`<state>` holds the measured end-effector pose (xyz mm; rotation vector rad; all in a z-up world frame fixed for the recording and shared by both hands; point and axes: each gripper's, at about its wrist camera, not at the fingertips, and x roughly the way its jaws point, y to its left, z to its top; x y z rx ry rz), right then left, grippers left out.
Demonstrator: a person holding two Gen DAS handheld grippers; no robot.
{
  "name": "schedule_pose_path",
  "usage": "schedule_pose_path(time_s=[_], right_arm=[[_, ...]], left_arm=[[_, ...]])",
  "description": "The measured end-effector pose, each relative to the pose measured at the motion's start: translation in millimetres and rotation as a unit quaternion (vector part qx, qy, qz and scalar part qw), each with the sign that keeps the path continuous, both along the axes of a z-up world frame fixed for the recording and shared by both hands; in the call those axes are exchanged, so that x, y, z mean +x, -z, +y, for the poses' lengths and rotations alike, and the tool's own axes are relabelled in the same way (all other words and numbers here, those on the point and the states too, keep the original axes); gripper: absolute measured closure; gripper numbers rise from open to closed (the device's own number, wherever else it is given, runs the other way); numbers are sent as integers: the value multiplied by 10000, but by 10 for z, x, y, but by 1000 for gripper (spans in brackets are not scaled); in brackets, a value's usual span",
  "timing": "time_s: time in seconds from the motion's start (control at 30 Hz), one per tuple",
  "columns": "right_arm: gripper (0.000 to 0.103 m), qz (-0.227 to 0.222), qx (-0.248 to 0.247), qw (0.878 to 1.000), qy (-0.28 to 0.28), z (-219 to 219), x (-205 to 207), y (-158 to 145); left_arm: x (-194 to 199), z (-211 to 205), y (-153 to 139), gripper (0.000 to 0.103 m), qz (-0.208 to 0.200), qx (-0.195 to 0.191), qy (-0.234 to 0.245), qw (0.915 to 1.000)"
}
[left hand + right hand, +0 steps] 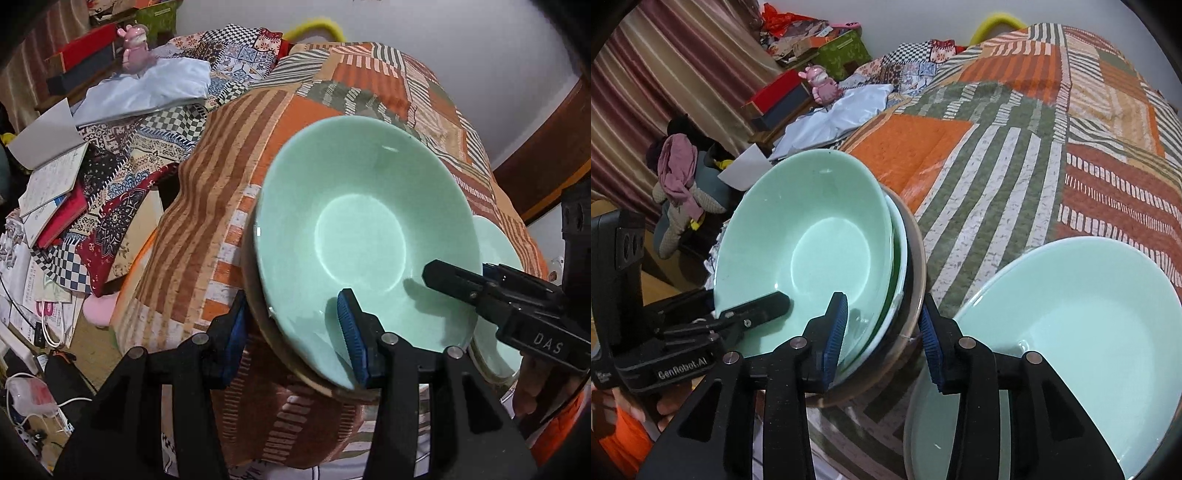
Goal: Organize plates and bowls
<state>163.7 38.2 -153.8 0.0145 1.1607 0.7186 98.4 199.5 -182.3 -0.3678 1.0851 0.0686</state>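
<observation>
- A patchwork quilt (1015, 155) of orange, green and white stripes spreads ahead of the grippers.
- A pink figurine (822, 83) sits far ahead to the left, on a pale blue sheet (147, 88).
- A red box (775, 92) lies just left of the figurine, with a green box (846, 51) behind it.
- A striped curtain (665, 74) hangs at far left.
- Open notebooks (48, 184) lie at left, below a checkered cloth (177, 125).
- A yellow hoop (997, 22) rises behind the quilt, against the wall.
- A stuffed toy in a mauve scarf (679, 173) slumps at left.
</observation>
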Motion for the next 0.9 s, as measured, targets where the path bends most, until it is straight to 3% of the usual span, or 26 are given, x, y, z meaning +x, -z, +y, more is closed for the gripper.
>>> schedule_pose_path(time_s=[0.1,0.27,0.6,0.9], right_arm=[[65,-41,-71,10000,34,31,1,15],[66,-215,-235,9995,31,43,-1,8],[68,11,-12,9998,198,-29,42,-6],[68,-243,102,9992,288,-171,-15,-237]], left_arm=[[2,-22,-5,61,-60,1,43,10000],[-1,-34,-24,61,-103,51,11,9999],[-9,-92,-187,61,-222,234,-93,9994],[-51,-204,-406,61,-495,370,-51,9981]])
